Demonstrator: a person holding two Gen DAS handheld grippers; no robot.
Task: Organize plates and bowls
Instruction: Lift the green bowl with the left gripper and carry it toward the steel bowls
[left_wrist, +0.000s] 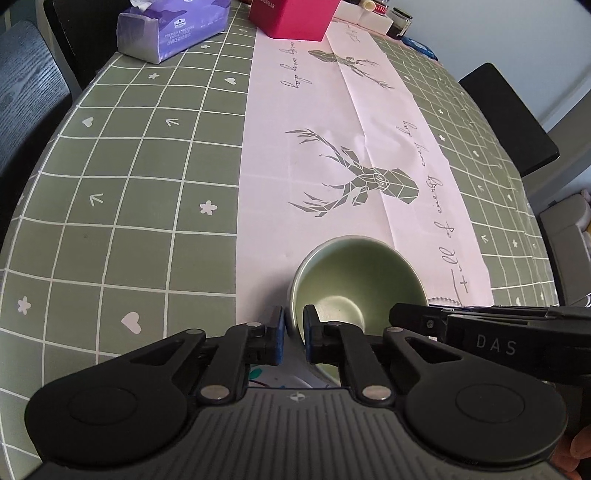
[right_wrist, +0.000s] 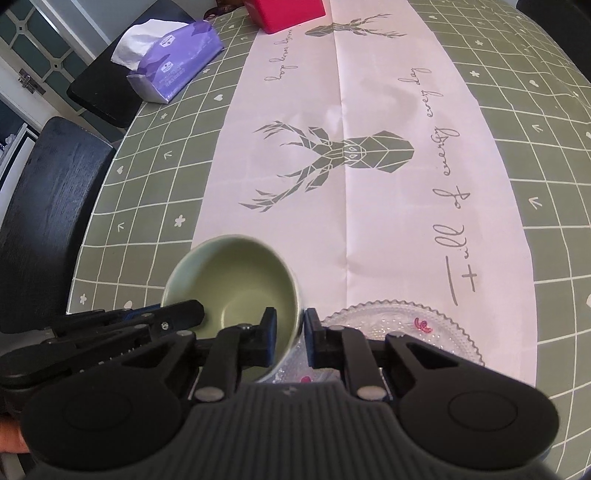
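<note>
Pale green bowl (left_wrist: 356, 280), glossy inside. The tablecloth (left_wrist: 129, 221) is sage green with a white grid, dotted with small white hearts, flowers and arrows. Down its middle a white runner (left_wrist: 332, 122) carries grey geometric deer heads (and grey cursive script). Clear plate (right_wrist: 399, 317) with a scalloped rim, pink marks. Purple tissue pack (left_wrist: 173, 26), red box (left_wrist: 291, 16)

Your left gripper (left_wrist: 293, 334) and right gripper (right_wrist: 290, 338) are alike: matte black linkage arms with silver pivot pins, blue pads on the fingertips (left_wrist: 277, 338), round black discs either side, and a ribbed grey body. White "DAS" lettering marks one gripper's side.
</note>
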